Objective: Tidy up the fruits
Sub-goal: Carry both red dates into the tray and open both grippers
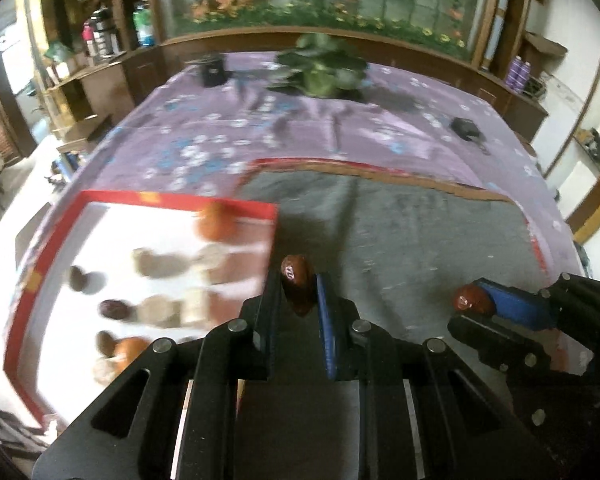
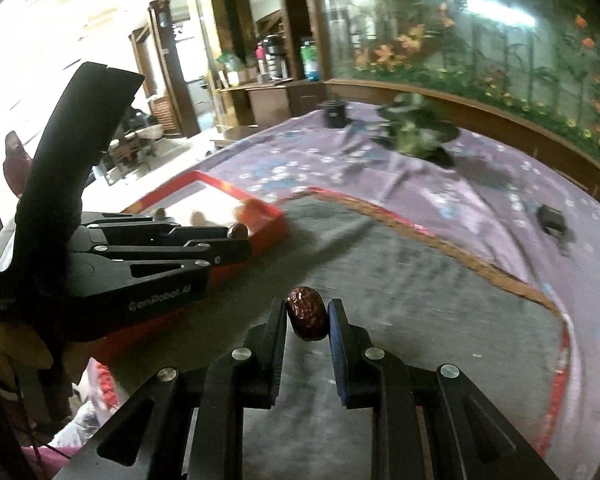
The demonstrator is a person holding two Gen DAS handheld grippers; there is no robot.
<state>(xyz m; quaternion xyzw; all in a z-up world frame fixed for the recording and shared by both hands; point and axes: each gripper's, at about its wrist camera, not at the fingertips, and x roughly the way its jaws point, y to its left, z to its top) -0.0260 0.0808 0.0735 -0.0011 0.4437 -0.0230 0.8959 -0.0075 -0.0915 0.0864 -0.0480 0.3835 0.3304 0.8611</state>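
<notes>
Far left: red-rimmed tray (image 1: 52, 240) with a white floor, already holding blurred fruit — dark dates (image 1: 114, 309), pale lumps, and an orange fruit (image 1: 216, 222) at its far edge. Counts and kinds are too smeared to log exactly.

Centre-left: my left claw (image 1: 300, 292) is clenched on a red date (image 1: 298, 284), pinched upright between the pads, held over the grey mat (image 1: 400, 232) just right of the tray's near-right corner.

Right: my right claw (image 2: 306, 316) grips a second date (image 2: 307, 313), wrinkled, caught across its middle, also above the mat. From the left camera it shows near the right edge, date poking out of the blue pad.

Judgement: step in hand is carrying both dates to the tray. To do it well:
- Left goes first; it sits nearer the tray.
- Clear the raised red rim before lowering.
- Set down beside the other dark dates, not among the pale pieces, so kinds stay grouped.
- Release low; a date dropped from height may roll.
- Keep the right claw back until the left is out, as the two sit close.
</notes>
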